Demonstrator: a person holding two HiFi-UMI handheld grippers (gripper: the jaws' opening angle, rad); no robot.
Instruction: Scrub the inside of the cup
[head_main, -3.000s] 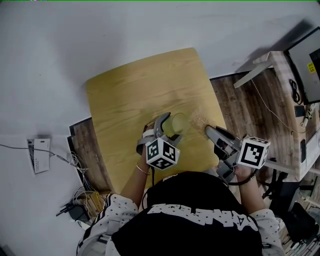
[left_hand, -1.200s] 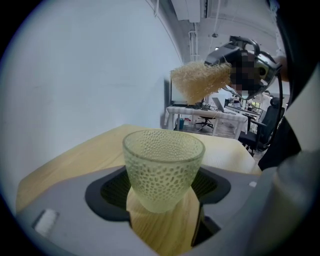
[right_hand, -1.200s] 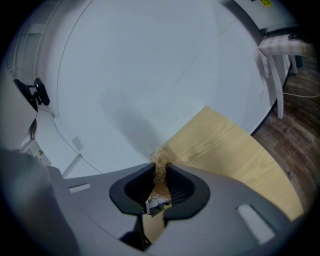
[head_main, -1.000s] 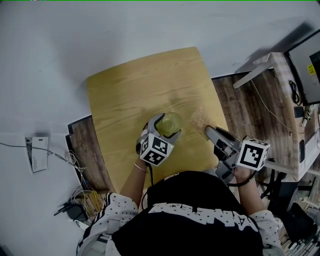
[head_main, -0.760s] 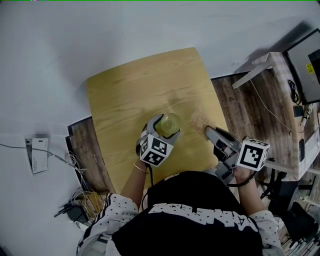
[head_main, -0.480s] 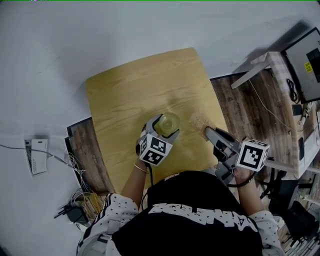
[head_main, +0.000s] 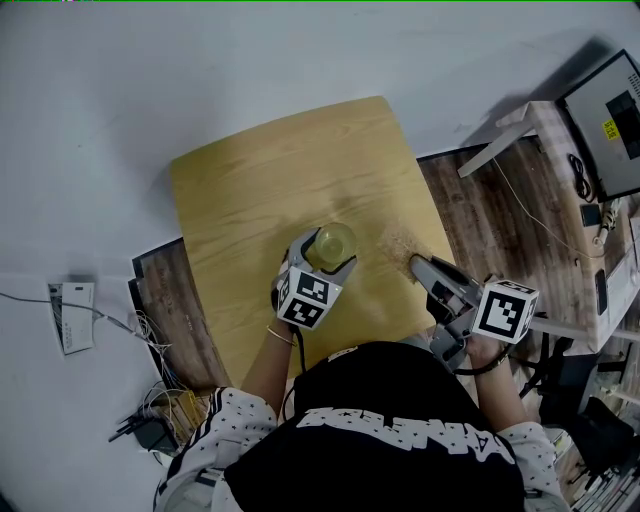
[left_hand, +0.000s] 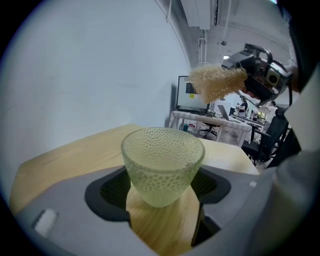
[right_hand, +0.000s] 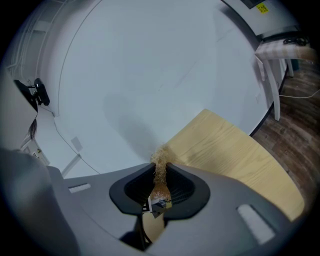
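Both loaded: left claw (left_hand: 161, 186) clamps glass cup (left_hand: 162, 160), shifted toward 9 o'clock; right claw (right_hand: 159, 187) pinches fibre scrubber (right_hand: 160, 167); scrubbing pending.

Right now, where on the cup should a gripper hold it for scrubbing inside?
By the lower tapered wall, from the side, as the left gripper does. The cup is upright and narrows downward, so its mouth is open to the scrubber.

Pale yellow-green dimpled translucent glass cup (left_hand: 162, 162): upright, mouth up, clamped at lower body between jaws of left tool (left_hand: 162, 192), over wooden desk (head_main: 260, 190). Tan fibrous scrub pad (right_hand: 160, 167): pinched between jaws of right tool (right_hand: 159, 187), frayed end protruding, apart from cup, outside it.
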